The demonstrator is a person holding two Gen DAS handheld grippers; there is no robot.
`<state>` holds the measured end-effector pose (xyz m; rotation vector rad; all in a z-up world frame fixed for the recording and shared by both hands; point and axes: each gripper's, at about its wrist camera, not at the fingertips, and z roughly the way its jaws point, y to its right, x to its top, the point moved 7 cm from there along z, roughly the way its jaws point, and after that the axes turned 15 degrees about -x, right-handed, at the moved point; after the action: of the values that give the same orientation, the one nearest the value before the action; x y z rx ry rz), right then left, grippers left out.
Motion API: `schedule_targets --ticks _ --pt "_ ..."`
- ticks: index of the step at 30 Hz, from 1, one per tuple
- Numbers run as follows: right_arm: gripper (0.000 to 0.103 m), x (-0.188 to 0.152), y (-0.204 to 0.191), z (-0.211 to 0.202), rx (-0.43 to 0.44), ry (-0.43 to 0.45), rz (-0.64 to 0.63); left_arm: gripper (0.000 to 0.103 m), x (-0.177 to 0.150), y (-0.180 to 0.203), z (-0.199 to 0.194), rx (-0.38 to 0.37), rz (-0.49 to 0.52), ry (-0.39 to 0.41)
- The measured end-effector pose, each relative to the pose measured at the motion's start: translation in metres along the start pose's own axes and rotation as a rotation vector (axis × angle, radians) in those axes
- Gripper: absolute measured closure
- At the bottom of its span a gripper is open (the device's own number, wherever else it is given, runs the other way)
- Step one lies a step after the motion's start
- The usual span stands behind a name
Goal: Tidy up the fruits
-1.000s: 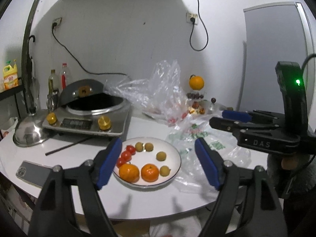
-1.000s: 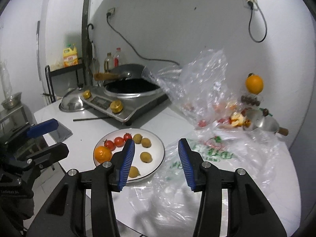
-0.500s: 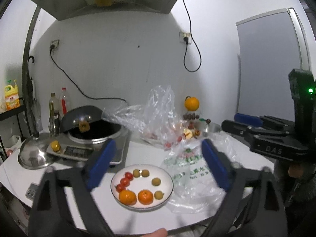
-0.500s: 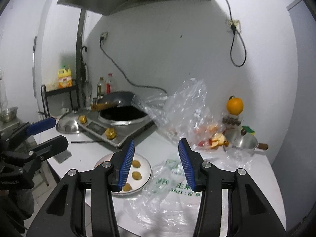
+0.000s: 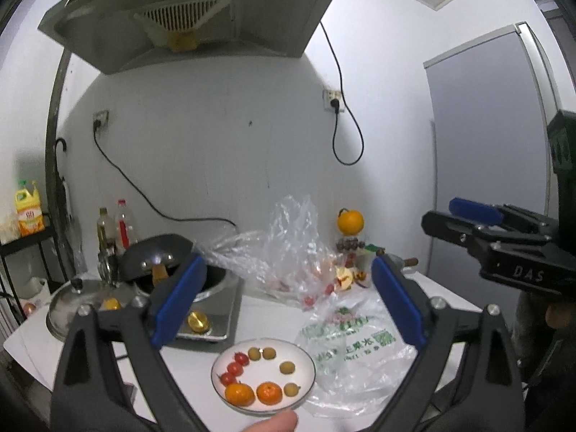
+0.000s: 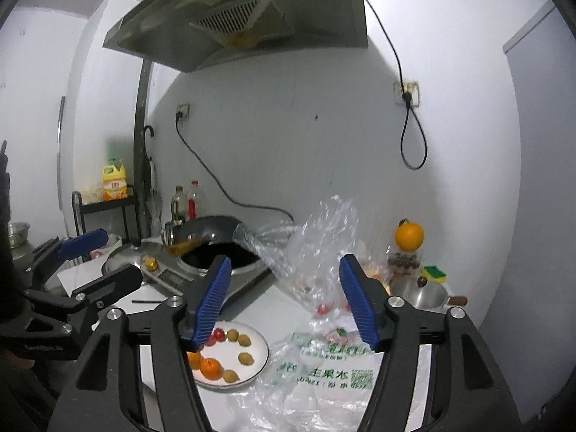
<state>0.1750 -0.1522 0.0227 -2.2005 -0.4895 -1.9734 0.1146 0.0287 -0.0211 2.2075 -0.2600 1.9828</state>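
Note:
A white plate (image 5: 306, 363) on the white table holds two mandarins (image 5: 268, 392), several cherry tomatoes (image 5: 235, 365) and several small yellow-green fruits (image 5: 287, 367); it also shows in the right wrist view (image 6: 264, 345). My left gripper (image 5: 288, 306) is open and empty, raised well above and behind the plate. My right gripper (image 6: 284, 306) is open and empty, raised to the right of the plate, and shows in the left wrist view (image 5: 478, 223). The left gripper shows in the right wrist view (image 6: 97, 259).
Clear plastic bags (image 5: 288, 252) with fruit lie behind and right of the plate, one printed green (image 5: 345, 338). An induction cooker with a wok (image 5: 201, 288), a pot lid (image 5: 75, 309), bottles (image 5: 122, 226), an orange on a stand (image 5: 350, 221) and a range hood (image 5: 187, 14) stand around.
Both grippers have risen and pulled back from the table, so the plate looks smaller and lower and the range hood has come into view. Both stay open and empty.

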Motion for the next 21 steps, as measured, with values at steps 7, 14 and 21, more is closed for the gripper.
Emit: schedule_targets --ticks 7,14,21 --pt "0.036 0.023 0.004 -0.013 -0.002 0.038 0.014 0.008 0.024 0.007 -0.002 0.012 0.015 0.021" --pt "0.031 0.050 0.012 -0.027 -0.021 0.091 0.017 0.008 0.054 0.012 -0.009 0.033 0.030 0.056" --pt "0.031 0.076 0.016 -0.039 -0.036 0.135 0.009 0.008 0.086 0.026 -0.021 0.033 0.080 0.111"
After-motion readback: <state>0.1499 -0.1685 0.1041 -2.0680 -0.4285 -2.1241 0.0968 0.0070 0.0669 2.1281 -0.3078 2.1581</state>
